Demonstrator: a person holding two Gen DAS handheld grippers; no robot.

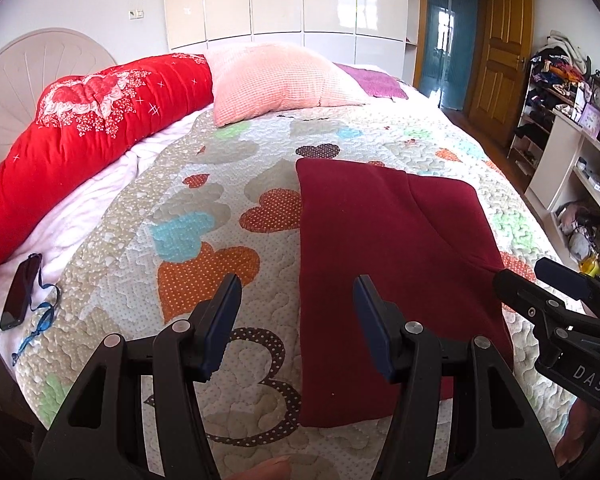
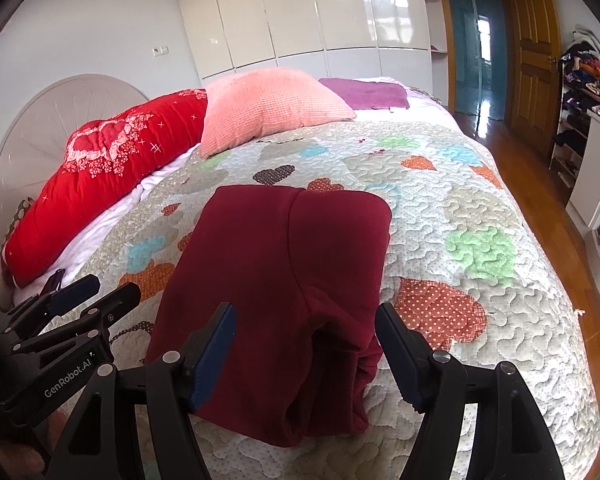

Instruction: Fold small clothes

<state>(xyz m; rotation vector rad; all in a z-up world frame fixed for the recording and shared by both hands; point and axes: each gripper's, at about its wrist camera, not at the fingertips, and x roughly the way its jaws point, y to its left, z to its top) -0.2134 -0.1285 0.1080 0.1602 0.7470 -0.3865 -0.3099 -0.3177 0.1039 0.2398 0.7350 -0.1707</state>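
Observation:
A dark red garment (image 1: 380,240) (image 2: 280,280) lies folded lengthwise on the heart-patterned quilt (image 1: 204,240) (image 2: 480,208), with its near end bunched into soft folds. In the left wrist view my left gripper (image 1: 298,292) stands open above the garment's left edge, with nothing between its fingers. My right gripper (image 2: 306,312) is open too and straddles the bunched near end; its pads stand clear of the cloth. Each gripper shows in the other's view: the right gripper (image 1: 520,270) by the garment's right corner, the left gripper (image 2: 116,286) off its left side.
A red floral duvet (image 1: 80,152), a pink pillow (image 1: 276,80) and a purple cloth (image 1: 376,80) lie at the far side of the bed. A phone on a blue lanyard (image 1: 20,292) rests at the left. Shelves (image 1: 580,168), a wooden door (image 2: 536,52) and wood floor (image 2: 540,184) are to the right.

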